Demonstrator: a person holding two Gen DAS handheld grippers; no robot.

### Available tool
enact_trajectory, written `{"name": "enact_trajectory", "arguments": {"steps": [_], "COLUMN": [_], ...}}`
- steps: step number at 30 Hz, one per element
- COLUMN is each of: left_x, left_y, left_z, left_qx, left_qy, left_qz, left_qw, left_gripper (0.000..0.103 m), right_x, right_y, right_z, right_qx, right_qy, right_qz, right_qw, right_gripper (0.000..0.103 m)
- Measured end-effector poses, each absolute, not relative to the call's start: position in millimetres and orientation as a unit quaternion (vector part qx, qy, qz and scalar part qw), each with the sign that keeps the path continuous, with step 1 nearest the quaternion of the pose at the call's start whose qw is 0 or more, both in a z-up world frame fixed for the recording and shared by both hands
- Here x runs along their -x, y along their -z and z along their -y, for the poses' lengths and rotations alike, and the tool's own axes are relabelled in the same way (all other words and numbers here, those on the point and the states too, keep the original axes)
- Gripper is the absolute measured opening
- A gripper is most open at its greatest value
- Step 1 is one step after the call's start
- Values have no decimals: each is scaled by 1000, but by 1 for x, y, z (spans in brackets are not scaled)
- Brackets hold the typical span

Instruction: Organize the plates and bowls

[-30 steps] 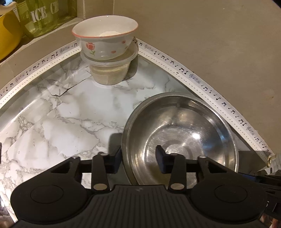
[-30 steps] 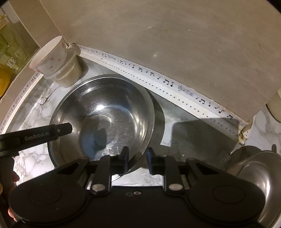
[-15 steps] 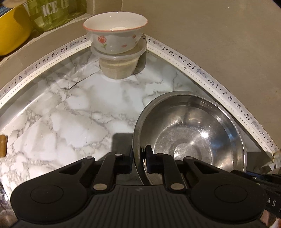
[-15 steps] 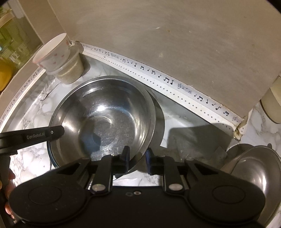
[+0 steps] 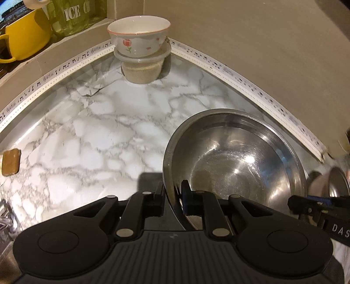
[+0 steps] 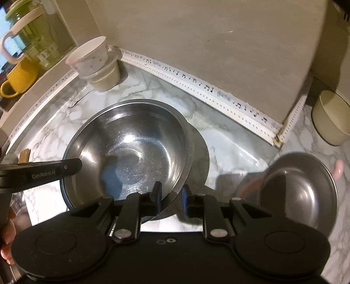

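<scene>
A large steel bowl (image 5: pixel 236 161) (image 6: pixel 135 153) sits over the marble counter (image 5: pixel 87 135), held by both grippers. My left gripper (image 5: pixel 174 194) is shut on its left rim, one pad inside and one outside. My right gripper (image 6: pixel 171 194) is shut on the rim nearest it in the same way. One left finger (image 6: pixel 54 170) reaches in from the left in the right wrist view. A floral ceramic bowl (image 5: pixel 140 37) (image 6: pixel 87 56) rests on a lidded plastic tub (image 5: pixel 142 70) in the corner. A smaller steel bowl (image 6: pixel 299 192) lies to the right.
A yellow mug (image 5: pixel 24 41) and a green glass jar (image 5: pixel 72 15) stand on the ledge behind the counter. A beige container (image 6: pixel 330 118) stands at the far right past the wall corner. A brown block (image 5: pixel 11 161) lies at the left counter edge.
My left gripper went from open around the rim to shut on it. Both grippers and the large bowl then drew back from the corner, which now looks farther off.
</scene>
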State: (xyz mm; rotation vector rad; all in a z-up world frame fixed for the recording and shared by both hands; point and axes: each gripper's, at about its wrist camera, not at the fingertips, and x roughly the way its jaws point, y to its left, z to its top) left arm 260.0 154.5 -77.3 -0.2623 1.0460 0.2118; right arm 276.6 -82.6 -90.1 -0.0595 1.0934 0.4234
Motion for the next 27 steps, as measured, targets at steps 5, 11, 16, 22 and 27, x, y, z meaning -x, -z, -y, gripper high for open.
{"name": "enact_trajectory", "arguments": {"steps": [5, 11, 16, 22, 27], "left_x": [-244, -233, -231, -230, -231], "left_y": [80, 87, 92, 94, 94], "left_z": [-147, -140, -137, -137, -138], "left_qx": [122, 114, 111, 113, 114], "left_qy": [-86, -82, -86, -86, -86], "left_qz": [-508, -515, -516, -519, -518], "left_qw": [848, 845, 845, 843, 843], "left_gripper": [14, 14, 14, 14, 14], "right_x": [-262, -252, -247, -248, -247], "right_y": [96, 104, 109, 112, 113], "right_z": [93, 99, 100, 99, 99], "right_qx": [29, 25, 29, 28, 32], "right_qy": [-209, -215, -213, -213, -213], "right_qz": [-524, -529, -535, -537, -536], "right_qw": [825, 820, 817, 816, 817], "right_gripper": [19, 20, 20, 20, 22]}}
